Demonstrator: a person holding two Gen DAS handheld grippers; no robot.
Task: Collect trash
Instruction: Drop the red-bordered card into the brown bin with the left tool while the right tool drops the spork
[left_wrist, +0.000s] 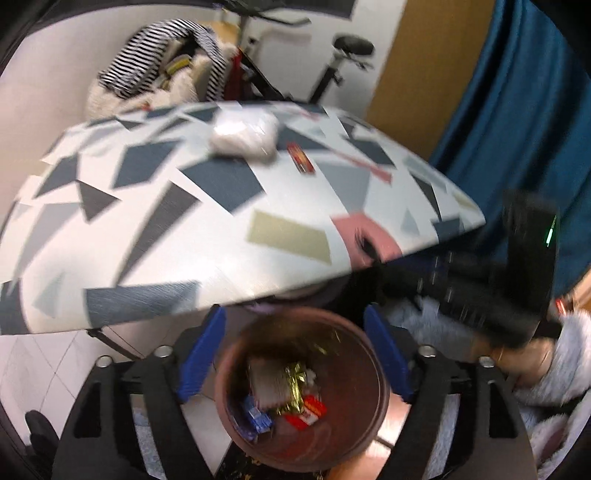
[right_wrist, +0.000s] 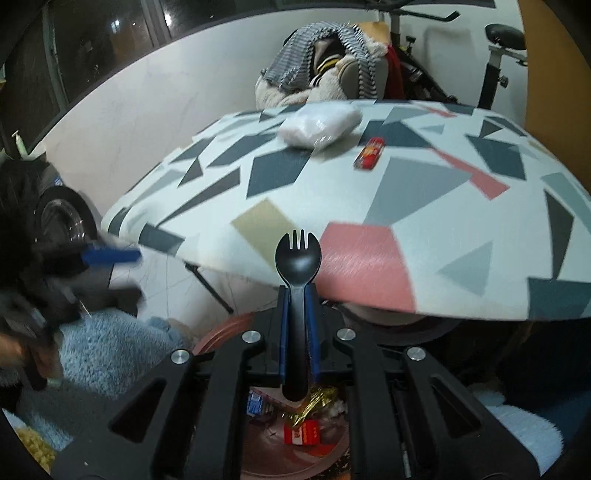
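My left gripper (left_wrist: 295, 325) hangs open over a brown trash bin (left_wrist: 364, 369), its blue pads (left_wrist: 201, 354) standing to either side of the rim with nothing between them. Inside the bin lie wrappers: a red one (left_wrist: 306, 411), a blue one (left_wrist: 256, 415) and gold foil (left_wrist: 295, 387). My right gripper (right_wrist: 298, 293) is shut on a black plastic spork (right_wrist: 299, 254), held upright above the same bin (right_wrist: 221, 332). On the patterned table (right_wrist: 424, 229) remain a white plastic bag (right_wrist: 319, 123) and a red wrapper (right_wrist: 369, 152).
The table's edge overhangs the bin close in front of both grippers. A person's fluffy light-blue sleeve (right_wrist: 110, 347) sits left of the bin. Behind the table are an exercise bike (left_wrist: 332, 70), piled clothes (left_wrist: 162, 70) and a blue curtain (left_wrist: 517, 110).
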